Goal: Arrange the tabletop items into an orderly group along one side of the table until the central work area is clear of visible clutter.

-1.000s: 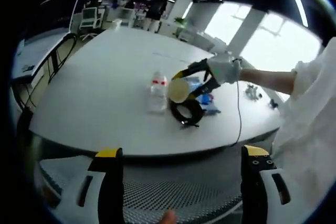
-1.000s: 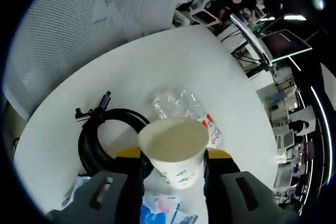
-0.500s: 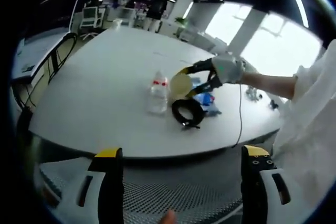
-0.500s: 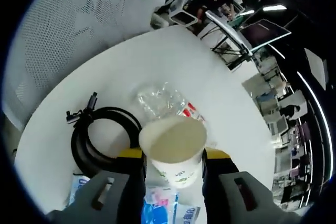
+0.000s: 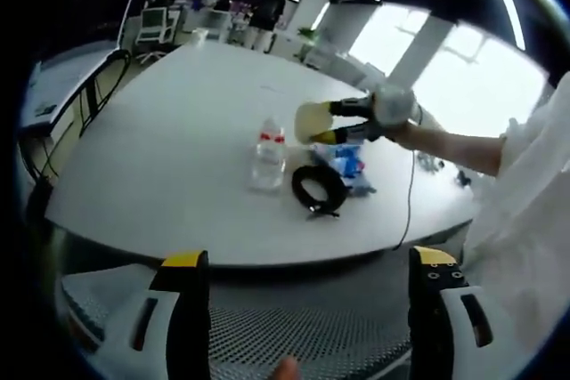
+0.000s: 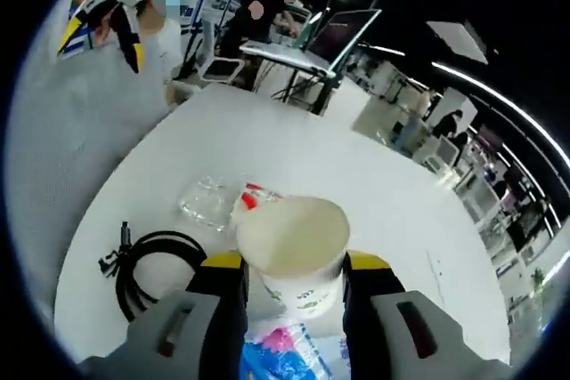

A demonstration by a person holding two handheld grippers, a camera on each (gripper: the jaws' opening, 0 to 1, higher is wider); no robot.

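Bright office space surrounds a large white table [image 5: 169, 157] with rounded edges, ceiling strip lights overhead and desks with monitors further back.

Nearest in the left gripper view, the left gripper [image 5: 307, 309] hangs off the table's near edge above a pale mesh chair back [image 5: 294, 335], its yellow-tipped jaws spread wide with nothing between them.

Past the table edge, a coiled black cable [image 5: 319, 189] lies flat on the surface. Just beside it stands a clear plastic bottle with a red-and-white label [image 5: 267, 156], upright. On the far side of the coil lie blue-and-white plastic packets [image 5: 349, 166], with a thin black cord [image 5: 405, 193] running past them to the table's edge.

Above these items, the right gripper [image 5: 325, 126] is lifted off the table, held by a white-gloved hand [image 5: 392, 106], its jaws closed against the sides of a cream paper cup with a green print [image 5: 310, 122]; the cup is tipped on its side with its open mouth showing.

From the right gripper view, the cup [image 6: 298, 251] sits clamped between the right gripper [image 6: 294, 278], with the bottle [image 6: 223, 204], the cable [image 6: 151, 269] and a blue-and-pink packet [image 6: 285, 353] on the table [image 6: 392, 193] below. A seated person in pale clothes [image 6: 98, 104] holds the left gripper [image 6: 102, 11] up beyond the edge.
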